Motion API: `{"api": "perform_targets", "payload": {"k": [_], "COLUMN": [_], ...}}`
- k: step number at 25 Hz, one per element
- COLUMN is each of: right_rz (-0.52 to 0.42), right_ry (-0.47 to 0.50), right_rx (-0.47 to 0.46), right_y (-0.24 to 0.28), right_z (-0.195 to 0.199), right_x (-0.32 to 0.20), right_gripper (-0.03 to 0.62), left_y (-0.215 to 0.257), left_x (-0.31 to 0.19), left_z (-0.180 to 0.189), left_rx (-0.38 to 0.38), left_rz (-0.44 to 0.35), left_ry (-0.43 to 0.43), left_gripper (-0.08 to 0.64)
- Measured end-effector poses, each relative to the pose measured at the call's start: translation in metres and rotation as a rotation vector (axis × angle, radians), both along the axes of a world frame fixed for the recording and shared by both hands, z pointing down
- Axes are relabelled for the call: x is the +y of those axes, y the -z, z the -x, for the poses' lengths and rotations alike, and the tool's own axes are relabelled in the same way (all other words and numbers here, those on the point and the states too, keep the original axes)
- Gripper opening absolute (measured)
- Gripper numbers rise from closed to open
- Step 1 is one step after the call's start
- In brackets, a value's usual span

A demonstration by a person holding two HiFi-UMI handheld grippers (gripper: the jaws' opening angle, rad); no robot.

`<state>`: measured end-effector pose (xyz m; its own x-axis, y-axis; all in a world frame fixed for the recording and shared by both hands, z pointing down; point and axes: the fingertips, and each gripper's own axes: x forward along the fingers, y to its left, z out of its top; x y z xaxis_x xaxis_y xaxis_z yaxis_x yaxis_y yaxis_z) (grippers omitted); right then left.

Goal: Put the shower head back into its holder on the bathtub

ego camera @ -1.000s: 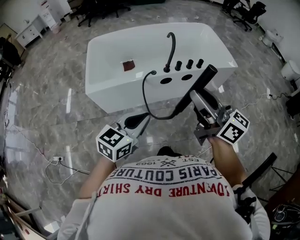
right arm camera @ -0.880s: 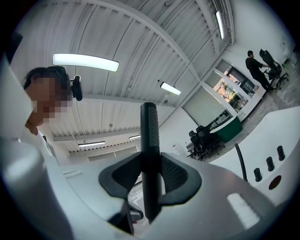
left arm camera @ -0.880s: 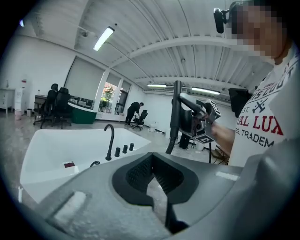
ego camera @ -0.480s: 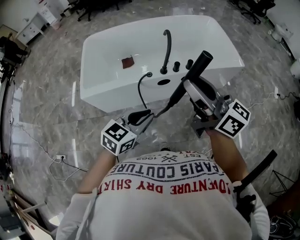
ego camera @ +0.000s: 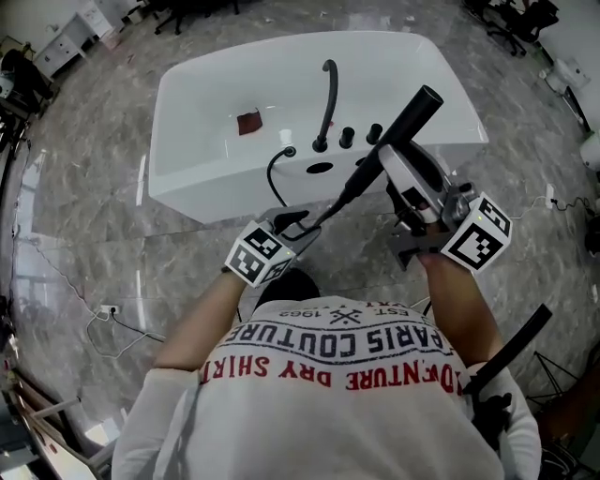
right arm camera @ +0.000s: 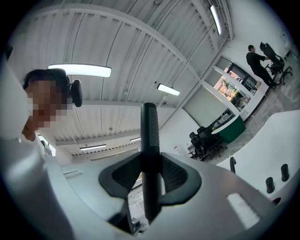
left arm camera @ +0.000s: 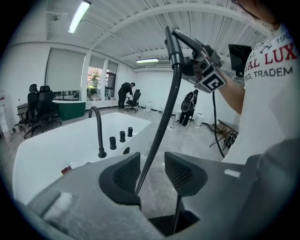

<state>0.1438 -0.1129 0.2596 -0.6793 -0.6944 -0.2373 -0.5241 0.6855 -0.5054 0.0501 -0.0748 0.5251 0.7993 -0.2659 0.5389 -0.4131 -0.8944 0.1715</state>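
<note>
The white bathtub [ego camera: 216, 187] carries a black faucet [ego camera: 326, 98], knobs [ego camera: 347, 137] and a dark holder hole [ego camera: 321, 169] on its near deck. My right gripper [ego camera: 392, 171] is shut on the black shower head [ego camera: 403, 122], which it holds slanted over the tub's right end; its pads clamp the handle [right arm camera: 150, 136]. The hose [ego camera: 323, 211] runs from the handle down through my left gripper [ego camera: 298, 223], then loops up to the deck. The left jaws have just been opening. The hose [left arm camera: 161, 126] lies loose between the pads, close to the left one.
A small red thing [ego camera: 249, 122] lies inside the tub. Cables [ego camera: 112, 323] trail across the marble floor at left. A black stand [ego camera: 511, 342] rises at lower right. Office chairs [ego camera: 506, 19] stand beyond the tub. A distant person [left arm camera: 125, 93] stands by a window.
My left gripper has moved forward and right along the hose toward the tub wall, and its jaws have parted. The right gripper has carried the shower head a little farther over the tub.
</note>
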Motion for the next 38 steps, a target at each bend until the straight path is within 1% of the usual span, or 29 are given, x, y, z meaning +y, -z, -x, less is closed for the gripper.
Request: {"api": "perform_targets", "payload": {"k": [7,12,17,19,22,24,25,27,28,33,36,38], "right_rz": [-0.002,-0.011,-0.004,0.013,0.036,0.046,0.046,0.037,0.034,0.035,0.033,0.033], "right_ry": [-0.009,0.000,-0.017,-0.019,0.009,-0.007,-0.020,-0.040,-0.047,-0.058,-0.078,-0.097], "right_rx": [-0.023,-0.077,-0.066,-0.079,-0.112,-0.088,-0.066,-0.024,-0.010,-0.020,0.011,0.045], "right_y": [0.018,0.032,0.030,0.025,0.021,0.016,0.014,0.012,0.011,0.006,0.001,-0.004], "right_z": [-0.012,-0.013,-0.017,-0.020,-0.018,-0.023,-0.026,-0.028,-0.028,-0.026,-0.029,-0.033], "right_x": [-0.018,-0.023,-0.042,-0.049,-0.057,-0.059,-0.060,-0.062,-0.063,-0.070,-0.072,-0.074], "right_gripper": [0.126,0.126,0.126,0.126,0.126,0.126,0.126,0.126,0.126,0.126,0.126,0.125], "left_y": [-0.054,-0.089,-0.116,-0.127,-0.141,-0.149,-0.152,-0.157,-0.158,-0.158,-0.160,-0.161], "left_x": [-0.022,-0.032,-0.047,-0.052,-0.058,-0.059,-0.060,-0.063,-0.065,-0.066,-0.064,-0.065], "left_z": [-0.012,-0.016,-0.020,-0.020,-0.026,-0.033,-0.035,-0.031,-0.028,-0.017,-0.007,0.002], "left_rx": [-0.067,-0.101,-0.110,-0.115,-0.103,-0.104,-0.112,-0.132,-0.134,-0.109,-0.114,-0.111], "left_rz": [0.067,0.104,0.154,0.176,0.207,0.212,0.207,0.194,0.195,0.244,0.257,0.269], "left_ry": [-0.024,-0.044,-0.053,-0.060,-0.051,-0.050,-0.052,-0.040,-0.031,-0.004,0.014,0.042], "left_gripper": [0.190,0.201,0.199,0.199,0.199,0.197,0.181,0.107,0.084,0.069,0.066,0.066]}}
